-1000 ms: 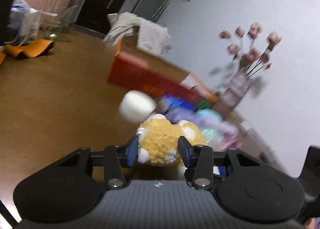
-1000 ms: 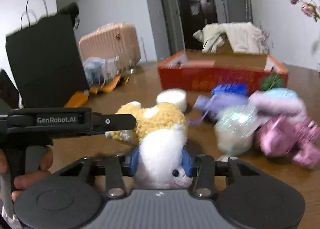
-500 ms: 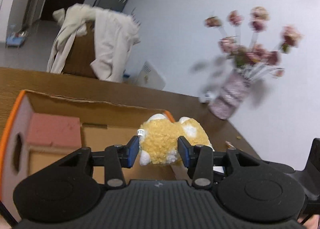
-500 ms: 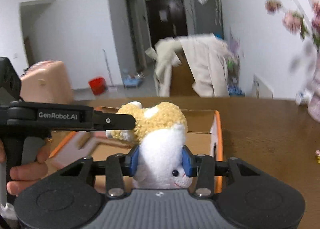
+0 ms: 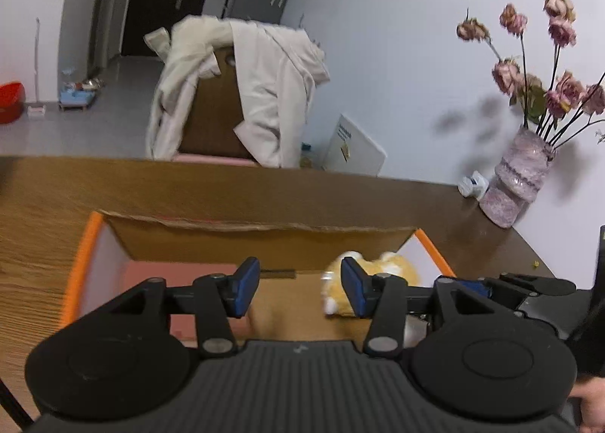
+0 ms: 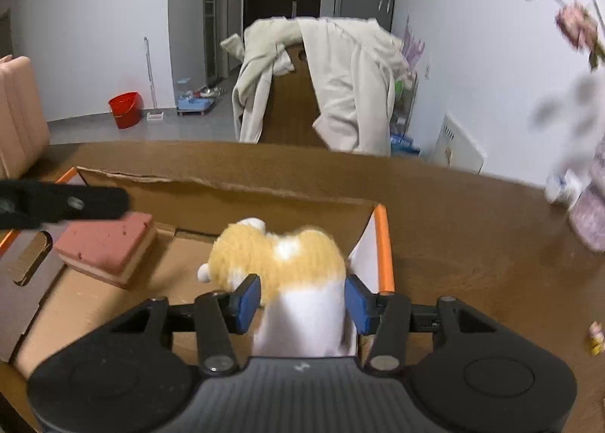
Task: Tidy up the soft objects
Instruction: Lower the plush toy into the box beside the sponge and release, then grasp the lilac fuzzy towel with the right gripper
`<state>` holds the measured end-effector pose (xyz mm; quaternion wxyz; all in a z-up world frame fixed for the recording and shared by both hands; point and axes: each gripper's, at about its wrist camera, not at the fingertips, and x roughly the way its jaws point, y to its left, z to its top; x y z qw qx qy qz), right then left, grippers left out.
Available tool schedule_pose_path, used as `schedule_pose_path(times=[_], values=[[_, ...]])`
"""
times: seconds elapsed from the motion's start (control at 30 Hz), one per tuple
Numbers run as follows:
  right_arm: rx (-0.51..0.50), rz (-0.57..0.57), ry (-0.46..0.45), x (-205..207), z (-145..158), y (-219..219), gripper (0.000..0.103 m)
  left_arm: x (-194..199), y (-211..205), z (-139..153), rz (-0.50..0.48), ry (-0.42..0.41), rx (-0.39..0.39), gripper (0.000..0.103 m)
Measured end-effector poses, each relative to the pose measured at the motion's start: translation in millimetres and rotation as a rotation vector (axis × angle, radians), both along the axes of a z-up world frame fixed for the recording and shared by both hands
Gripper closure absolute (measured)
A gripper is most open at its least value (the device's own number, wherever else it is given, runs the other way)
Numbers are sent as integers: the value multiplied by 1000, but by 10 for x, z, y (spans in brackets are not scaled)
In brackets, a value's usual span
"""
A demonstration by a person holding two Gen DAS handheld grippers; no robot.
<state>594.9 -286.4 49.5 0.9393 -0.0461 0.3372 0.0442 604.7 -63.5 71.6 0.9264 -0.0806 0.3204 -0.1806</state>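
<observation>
Sitting beside plush toy (image 6: pixel 281 263) in cardboard box (image 6: pixel 234 187): pink block (image 6: pixel 107 242).

Wooden tabletop (image 5: pixel 227 187) bearing a pink vase (image 5: pixel 518 183) of dried roses (image 5: pixel 559 66); behind it, a chair draped with pale coats (image 6: pixel 340 81); red bucket (image 6: pixel 124 109) on the floor.

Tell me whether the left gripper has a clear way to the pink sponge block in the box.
Probably yes. The left gripper is open and empty above the cardboard box, and the pink sponge block lies uncovered on the box floor; the plush toy sits apart, toward the right side.
</observation>
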Motion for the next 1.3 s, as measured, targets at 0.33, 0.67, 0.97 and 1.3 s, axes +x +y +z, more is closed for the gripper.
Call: schedule_pose_path(times=[0.33,0.67,0.97,1.3], values=[[-32,44,-193,-1015,1162,-105,45,-1176,392,892,-11,-182,113,38],[52,139,-296,-2716,1490,-255,37,-2876,744,1128,8,-347,192,20],[125,190,-410,-4118,927,-101,29,-4154,927,606,57,-391,120,5],[228,140,-326,-4845,115,59,28,-4807,1014,-7,114,-294,53,1]])
